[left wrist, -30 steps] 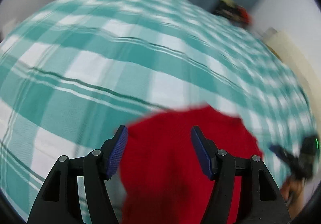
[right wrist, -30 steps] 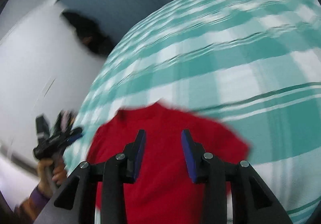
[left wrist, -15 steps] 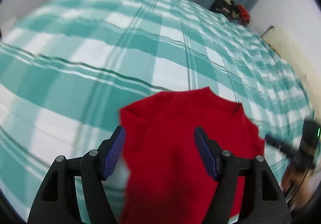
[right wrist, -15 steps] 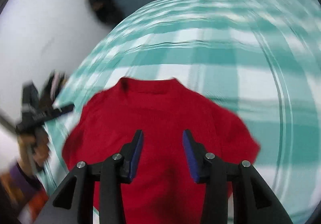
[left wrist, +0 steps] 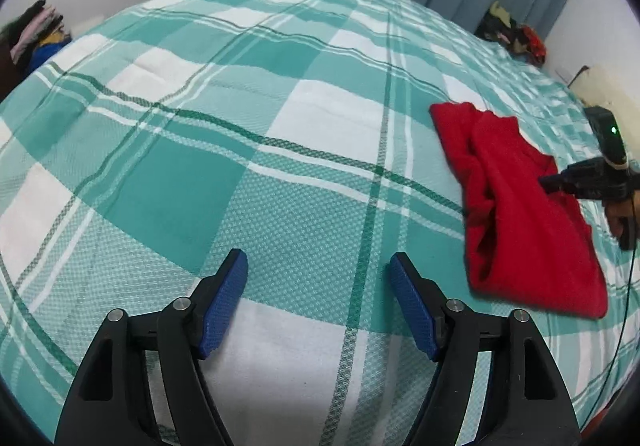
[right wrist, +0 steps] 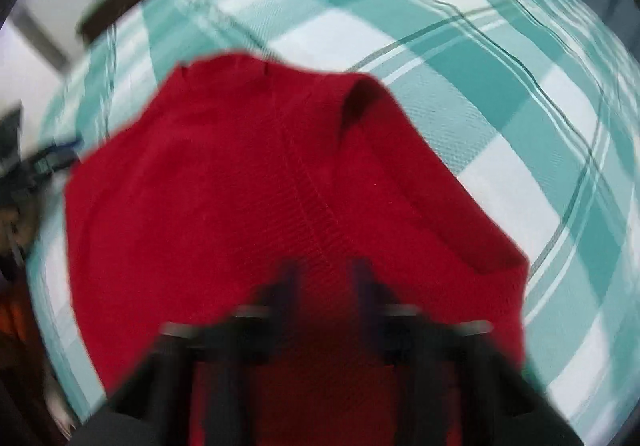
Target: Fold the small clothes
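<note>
My left claw [left wrist: 319, 300] hangs above the checked sheet [left wrist: 224, 150] with its blue pads spread wide and nothing between them. The red top [left wrist: 524, 214] lies well off to its right, rumpled — one side flopped over itself in a loose ridge, so it is partly folded at best.

My right claw [right wrist: 326, 286] is right over the top [right wrist: 256, 182], low on the cloth near a ribbed seam. That view is smeared by motion; the fingers look close together with a narrow gap, but I cannot tell whether they have pinched the cloth or only hover on it. In the left view the same claw [left wrist: 548, 182] shows its tips at the top's right edge.

My read: this is the first fold, or tidying for it. Next calls for a firm pinch on the near edge with the right, and my left coming across to hold the other side — then lay the fold flat and press out the ridge.
</note>
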The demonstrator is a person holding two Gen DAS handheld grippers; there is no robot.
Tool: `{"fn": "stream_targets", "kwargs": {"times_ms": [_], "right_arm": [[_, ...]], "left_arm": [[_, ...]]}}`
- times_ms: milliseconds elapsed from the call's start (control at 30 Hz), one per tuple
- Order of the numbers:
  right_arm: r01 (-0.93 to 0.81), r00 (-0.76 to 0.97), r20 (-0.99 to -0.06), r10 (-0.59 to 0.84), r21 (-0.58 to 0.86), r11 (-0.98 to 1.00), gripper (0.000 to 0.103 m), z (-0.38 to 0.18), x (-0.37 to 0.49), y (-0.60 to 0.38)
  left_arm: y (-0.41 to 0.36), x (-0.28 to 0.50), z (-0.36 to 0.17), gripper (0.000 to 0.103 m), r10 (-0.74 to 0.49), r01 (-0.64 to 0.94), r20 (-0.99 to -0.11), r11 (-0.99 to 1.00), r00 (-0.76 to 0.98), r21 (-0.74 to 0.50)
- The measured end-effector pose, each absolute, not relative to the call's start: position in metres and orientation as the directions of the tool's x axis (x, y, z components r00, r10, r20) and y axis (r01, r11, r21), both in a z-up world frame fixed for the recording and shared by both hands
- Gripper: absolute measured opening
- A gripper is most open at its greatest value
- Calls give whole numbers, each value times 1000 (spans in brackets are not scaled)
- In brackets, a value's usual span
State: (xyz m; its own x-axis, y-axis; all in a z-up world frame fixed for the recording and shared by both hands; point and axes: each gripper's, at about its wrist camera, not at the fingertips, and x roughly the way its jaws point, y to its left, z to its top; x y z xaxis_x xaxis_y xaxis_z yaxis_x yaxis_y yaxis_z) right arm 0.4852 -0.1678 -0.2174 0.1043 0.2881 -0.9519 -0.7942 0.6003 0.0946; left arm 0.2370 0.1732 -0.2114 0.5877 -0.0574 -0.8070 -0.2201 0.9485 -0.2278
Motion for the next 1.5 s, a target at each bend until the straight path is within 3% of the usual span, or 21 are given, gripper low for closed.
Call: {"fn": "stream_targets", "kwargs": {"times_ms": [167, 300, 367, 433, 467, 600, 733, 833, 867, 933, 967, 1067, 1167, 1200, 1300, 1333, 1433, 1500], "right_arm": [[-738, 299, -922, 247, -59, 672, 2, -187, 496, -163], [-686, 273, -946, 174, -65, 725, 4, -222, 501, -158], [-652, 304, -934, 187, -61, 756, 19, -221, 497, -166], [-584, 325, -913, 247, 12, 812, 52, -205, 497, -190], [-545, 340, -895, 289, 63, 836, 55, -195, 495, -206], [-390, 377, -787, 489, 344, 854, 55, -161, 459, -298], [-304, 276, -715, 642, 568, 764, 51, -180, 404, -349], [-265, 184, -671, 718, 670, 693, 45, -213, 364, -355], [-252, 206, -722, 660, 612, 749, 41, -226, 353, -357], [-222, 274, -803, 529, 482, 847, 0, -239, 344, -368], [-191, 316, -809, 495, 457, 869, 0, -239, 340, -376], [-130, 435, -777, 455, 445, 886, 7, -212, 318, -390], [-216, 466, -715, 520, 478, 851, 7, -184, 296, -380], [-246, 454, -696, 557, 503, 829, 11, -181, 291, -374], [-252, 401, -735, 546, 485, 838, 39, -207, 287, -360], [-207, 359, -799, 482, 435, 876, 31, -229, 289, -357], [-138, 400, -775, 489, 477, 868, 31, -233, 278, -368], [-152, 457, -760, 462, 445, 882, 50, -210, 262, -368]], "left_arm": [[158, 242, -215, 86, -10, -199, -805, 967, 593, -158], [156, 241, -218, 90, 0, -186, -807, 973, 590, -136], [158, 239, -217, 90, -5, -183, -811, 973, 585, -138], [160, 237, -214, 90, -14, -183, -814, 972, 581, -147], [161, 235, -212, 90, -17, -186, -815, 971, 580, -152], [167, 227, -198, 89, -94, -201, -799, 944, 594, -260], [150, 236, -181, 89, -228, -138, -758, 912, 611, -386], [114, 259, -174, 90, -248, -45, -766, 940, 593, -339], [101, 270, -178, 90, -223, -21, -787, 958, 575, -287], [86, 291, -196, 86, -115, -40, -851, 987, 512, -157], [83, 299, -206, 82, -65, -64, -880, 992, 470, -108], [87, 293, -195, 82, -90, -78, -865, 986, 494, -147], [94, 280, -182, 88, -133, -76, -833, 976, 537, -204], [97, 280, -182, 88, -146, -79, -831, 972, 536, -222], [109, 287, -189, 88, -177, -125, -846, 954, 503, -274], [114, 289, -192, 88, -181, -148, -851, 946, 493, -287], [121, 289, -188, 86, -206, -172, -849, 930, 486, -325], [118, 287, -180, 86, -242, -138, -827, 924, 508, -356]]}}
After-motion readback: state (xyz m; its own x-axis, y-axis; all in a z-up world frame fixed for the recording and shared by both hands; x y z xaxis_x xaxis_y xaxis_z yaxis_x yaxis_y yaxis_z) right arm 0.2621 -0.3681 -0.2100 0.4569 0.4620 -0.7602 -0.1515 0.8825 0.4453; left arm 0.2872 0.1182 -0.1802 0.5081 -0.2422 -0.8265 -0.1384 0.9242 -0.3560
